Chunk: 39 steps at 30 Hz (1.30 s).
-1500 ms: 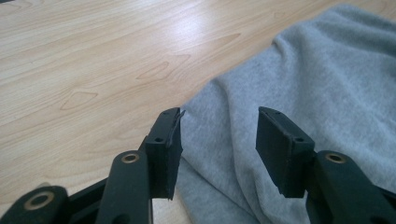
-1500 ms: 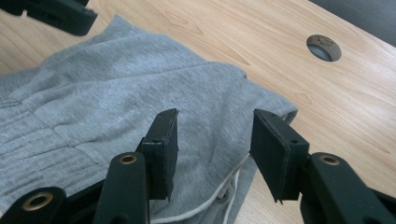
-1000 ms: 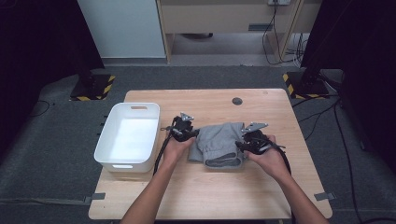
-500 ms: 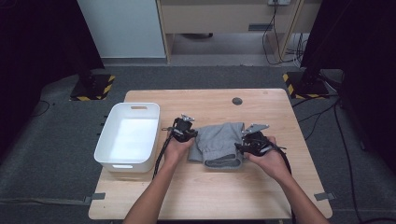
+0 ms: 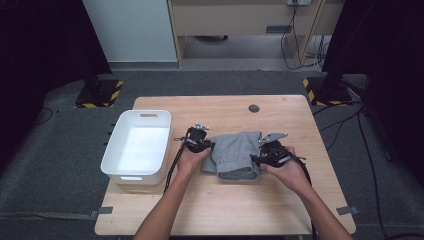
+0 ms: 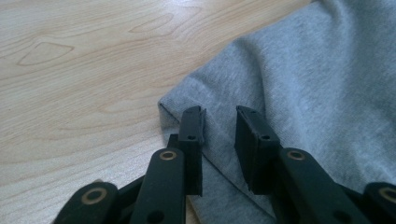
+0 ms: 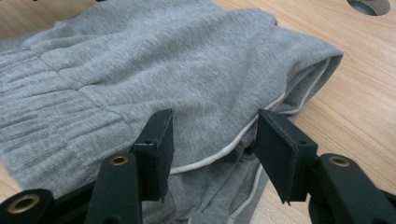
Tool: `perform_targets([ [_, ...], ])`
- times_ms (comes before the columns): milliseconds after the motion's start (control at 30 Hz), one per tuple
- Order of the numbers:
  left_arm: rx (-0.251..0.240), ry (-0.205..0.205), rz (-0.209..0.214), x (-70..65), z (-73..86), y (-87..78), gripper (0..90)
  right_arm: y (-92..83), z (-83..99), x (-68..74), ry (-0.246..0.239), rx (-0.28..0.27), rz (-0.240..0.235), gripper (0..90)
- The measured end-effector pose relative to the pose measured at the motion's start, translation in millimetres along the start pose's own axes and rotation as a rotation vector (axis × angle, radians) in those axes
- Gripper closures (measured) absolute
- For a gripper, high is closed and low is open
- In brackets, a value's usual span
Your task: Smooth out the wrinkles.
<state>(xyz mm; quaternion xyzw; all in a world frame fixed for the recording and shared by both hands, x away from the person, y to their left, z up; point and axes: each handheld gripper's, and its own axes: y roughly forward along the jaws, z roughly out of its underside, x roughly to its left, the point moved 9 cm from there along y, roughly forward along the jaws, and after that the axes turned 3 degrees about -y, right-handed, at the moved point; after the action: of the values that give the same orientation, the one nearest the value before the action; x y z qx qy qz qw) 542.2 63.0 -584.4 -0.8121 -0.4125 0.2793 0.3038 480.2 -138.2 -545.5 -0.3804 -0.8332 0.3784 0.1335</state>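
Grey garment (image 5: 235, 152) unmoved, right hand-held gripper (image 5: 266, 159) wider.

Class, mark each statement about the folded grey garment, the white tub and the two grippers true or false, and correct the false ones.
1. The folded grey fabric garment lies inside the white plastic tub. False: it lies on the light wooden table, beside the tub.
2. The left gripper has its jaws apart over the garment's edge. True.
3. The right gripper is clamped shut on a metal spoon. False: its jaws stand open around the garment.
4. The tub is at the garment's left in the high view. True.
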Motion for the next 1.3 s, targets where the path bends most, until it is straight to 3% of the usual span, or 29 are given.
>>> perform_targets([
  [267,0.0,-0.012,0.016,-1.0,0.3,1.1,76.7,1.0,0.1,0.8,-0.001,0.003,-0.005,49.1],
  [367,0.003,0.016,-0.002,-0.6,0.7,2.0,81.6,1.0,-1.2,2.6,-0.007,0.002,-0.013,55.9],
  [533,0.008,0.025,-0.014,-0.8,0.9,2.0,88.2,0.9,-3.3,2.9,-0.005,0.004,-0.014,62.3],
  [667,0.007,0.022,-0.012,-1.5,-0.4,0.5,89.4,-1.0,-4.4,2.6,-0.006,0.001,-0.013,68.9],
  [800,-0.032,0.04,-0.009,-4.2,-8.4,-10.8,89.5,-2.5,-4.4,2.0,-0.013,0.013,-0.015,78.9],
  [967,-0.036,0.063,-0.007,-6.9,-12.3,-16.3,89.6,-1.8,-5.2,0.1,-0.014,0.015,-0.012,87.0],
  [1167,-0.04,0.074,-0.031,-5.3,-15.8,-20.3,89.8,-2.7,-6.2,0.5,-0.026,0.011,-0.011,88.9],
  [1300,-0.052,0.095,-0.079,-1.9,-23.4,-28.0,90.0,-12.1,-10.0,-2.2,-0.034,-0.002,-0.005,89.5],
])
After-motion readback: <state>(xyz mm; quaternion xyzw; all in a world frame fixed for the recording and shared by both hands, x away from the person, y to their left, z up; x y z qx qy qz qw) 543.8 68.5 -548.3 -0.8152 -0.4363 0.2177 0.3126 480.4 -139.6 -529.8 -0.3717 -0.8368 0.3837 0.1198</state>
